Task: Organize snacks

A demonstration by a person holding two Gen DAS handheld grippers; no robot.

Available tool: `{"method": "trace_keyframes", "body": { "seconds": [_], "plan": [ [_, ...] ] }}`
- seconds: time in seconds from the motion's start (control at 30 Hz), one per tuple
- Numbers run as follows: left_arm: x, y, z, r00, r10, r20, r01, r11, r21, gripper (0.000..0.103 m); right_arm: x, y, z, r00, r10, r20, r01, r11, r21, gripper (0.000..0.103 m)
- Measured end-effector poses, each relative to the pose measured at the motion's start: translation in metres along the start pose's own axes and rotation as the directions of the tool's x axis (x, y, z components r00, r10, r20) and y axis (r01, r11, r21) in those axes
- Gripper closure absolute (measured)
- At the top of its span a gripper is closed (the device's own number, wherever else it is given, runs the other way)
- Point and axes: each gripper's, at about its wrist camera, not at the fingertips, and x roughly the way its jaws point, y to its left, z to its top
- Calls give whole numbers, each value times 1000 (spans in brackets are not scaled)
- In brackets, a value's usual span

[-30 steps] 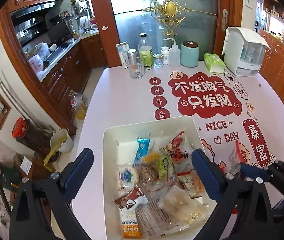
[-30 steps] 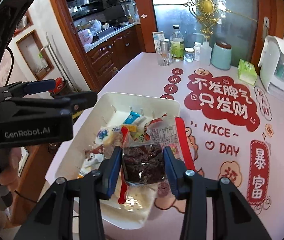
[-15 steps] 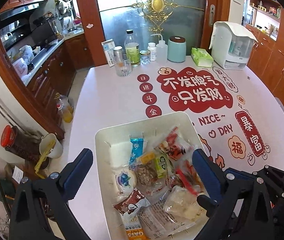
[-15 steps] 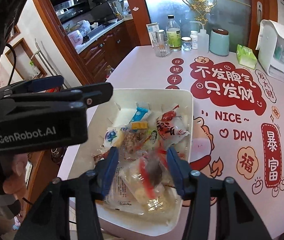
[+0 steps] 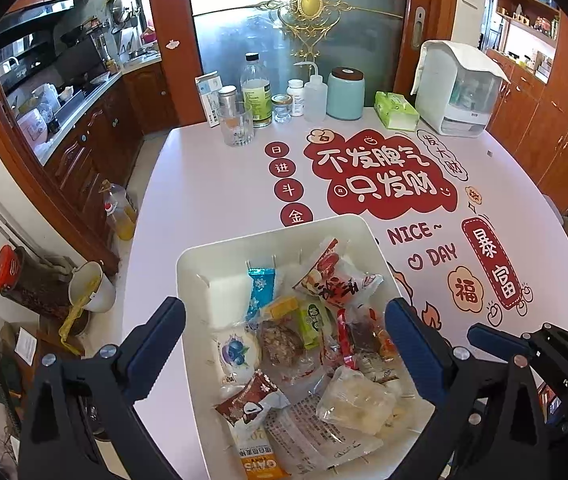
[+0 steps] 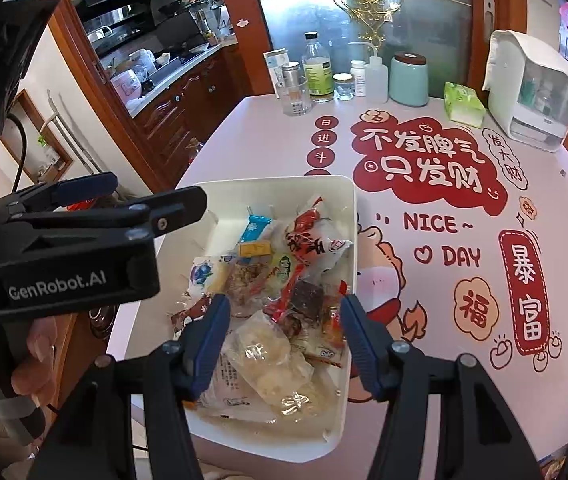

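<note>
Both the left gripper (image 5: 284, 344) and right gripper (image 6: 284, 332) hover fingers wide, holding nothing, over the white rectangular plastic bin (image 5: 268, 240) of assorted wrapped snacks (image 5: 311, 344) near the counter (image 5: 212, 184) edge, apparently positioned for sorting.

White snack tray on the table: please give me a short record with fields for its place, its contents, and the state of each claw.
container: white rectangular plastic tray, near table edge
surface: white table with red printed decoration
contents: many wrapped snacks, among them a blue slim packet and a clear bag of pale pieces
left claw: open, above the tray, holds nothing
right claw: open, above the tray, holds nothing
</note>
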Motion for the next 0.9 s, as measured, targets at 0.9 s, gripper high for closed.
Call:
{"method": "trace_keyframes", "body": {
  "seconds": [0.9],
  "plan": [
    [-10, -93, -43, 998, 53, -35, -54, 998, -31, 3, -59, -97, -23, 974, -221, 54, 211, 967, 146, 44]
  ]
}}
